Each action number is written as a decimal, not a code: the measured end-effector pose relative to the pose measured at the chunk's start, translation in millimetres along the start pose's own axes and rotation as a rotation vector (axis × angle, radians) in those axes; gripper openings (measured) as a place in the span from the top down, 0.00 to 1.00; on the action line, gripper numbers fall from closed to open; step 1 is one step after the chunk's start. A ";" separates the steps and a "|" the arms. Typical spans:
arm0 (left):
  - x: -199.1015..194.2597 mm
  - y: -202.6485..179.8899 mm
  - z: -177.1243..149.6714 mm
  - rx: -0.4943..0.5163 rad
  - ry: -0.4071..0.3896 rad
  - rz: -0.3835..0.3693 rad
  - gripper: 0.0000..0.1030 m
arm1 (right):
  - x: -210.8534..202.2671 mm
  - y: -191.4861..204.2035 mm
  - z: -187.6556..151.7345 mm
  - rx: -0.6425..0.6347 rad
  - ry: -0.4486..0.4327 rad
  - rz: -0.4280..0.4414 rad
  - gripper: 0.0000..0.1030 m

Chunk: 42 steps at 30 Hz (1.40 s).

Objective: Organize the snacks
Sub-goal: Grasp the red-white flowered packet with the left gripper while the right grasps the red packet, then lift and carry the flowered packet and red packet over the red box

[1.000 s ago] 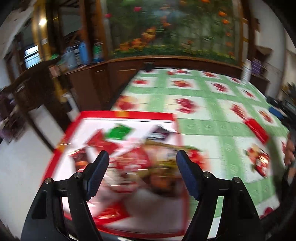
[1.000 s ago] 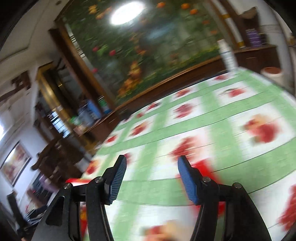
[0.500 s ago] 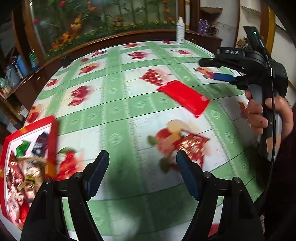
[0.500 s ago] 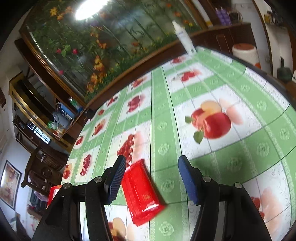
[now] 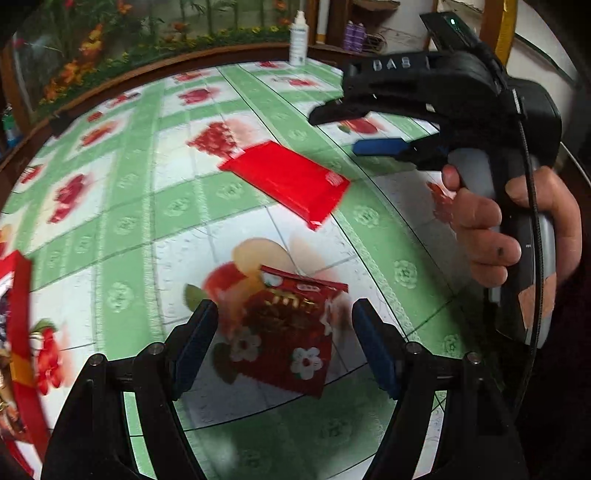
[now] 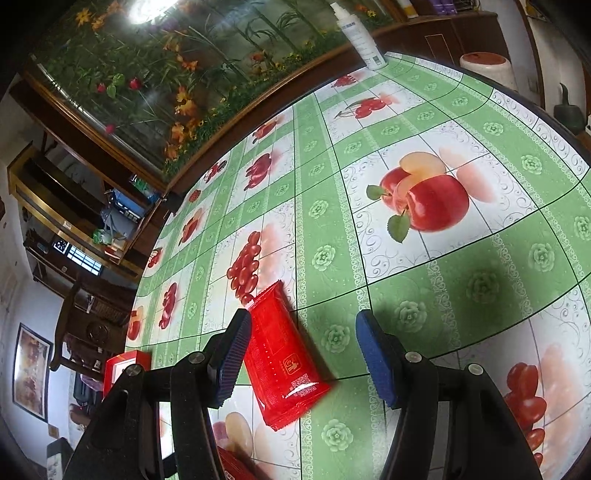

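A dark red snack bag with flower print (image 5: 291,332) lies on the table between the jaws of my open left gripper (image 5: 284,343). A plain red flat snack packet (image 5: 288,181) lies farther back; in the right wrist view it (image 6: 280,354) lies just below and between the jaws of my open, empty right gripper (image 6: 299,354), nearer the left finger. The right gripper (image 5: 369,129) also shows in the left wrist view, held by a hand above the table. A red-rimmed box (image 5: 18,332) holding several snacks sits at the table's left edge.
The table has a green and white fruit-print cloth (image 6: 424,206). A white bottle (image 6: 360,35) stands at the far edge by a dark wood ledge. The red box also shows in the right wrist view (image 6: 123,365). Cabinets and chairs stand beyond the left side.
My left gripper has swung right from over the red box to the flowered snack bag and closed in on it. My right gripper has tipped down and neared the red packet.
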<state>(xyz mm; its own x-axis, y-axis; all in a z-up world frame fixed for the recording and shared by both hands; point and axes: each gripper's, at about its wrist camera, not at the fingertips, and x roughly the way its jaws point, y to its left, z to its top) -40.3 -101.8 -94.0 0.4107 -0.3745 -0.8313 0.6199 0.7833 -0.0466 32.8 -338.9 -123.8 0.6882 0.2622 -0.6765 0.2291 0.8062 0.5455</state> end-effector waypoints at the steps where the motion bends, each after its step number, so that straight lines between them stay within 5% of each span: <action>1: 3.2 -0.1 -0.4 -0.001 0.011 -0.001 0.28 | 0.4 0.3 -0.2 0.001 0.004 -0.001 0.40; 10: 8.7 8.1 -1.6 0.004 -0.022 0.069 0.29 | 7.1 8.3 -3.7 -0.036 0.030 -0.016 0.40; 13: 6.0 15.6 0.0 -0.010 -0.038 0.076 0.54 | 10.2 13.5 -5.8 -0.062 0.043 -0.017 0.40; 21: 0.6 49.4 -5.1 -0.102 -0.051 0.073 0.60 | 21.0 29.4 -13.7 -0.149 0.074 -0.061 0.39; 26: -6.0 71.4 -13.0 -0.169 -0.050 0.084 0.61 | 28.0 45.1 -22.5 -0.244 0.082 -0.103 0.29; 36: -22.2 91.1 -27.4 -0.242 -0.063 0.079 0.62 | 50.3 79.1 -52.3 -0.540 0.040 -0.346 0.23; 39: -24.6 94.8 -30.3 -0.255 -0.065 0.080 0.62 | 48.7 79.7 -54.2 -0.551 0.029 -0.345 0.28; 40: -24.7 96.5 -31.0 -0.262 -0.063 0.082 0.63 | 46.9 79.6 -53.8 -0.553 0.024 -0.340 0.44; 42: -26.2 98.9 -32.4 -0.275 -0.064 0.079 0.63 | 44.5 80.1 -54.2 -0.562 0.017 -0.340 0.48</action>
<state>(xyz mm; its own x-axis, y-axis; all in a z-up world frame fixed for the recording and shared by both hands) -11.4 1.5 -94.8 0.4972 -0.3308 -0.8021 0.3838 0.9130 -0.1386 44.5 -234.0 -137.0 0.6291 -0.0517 -0.7756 0.0345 0.9987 -0.0386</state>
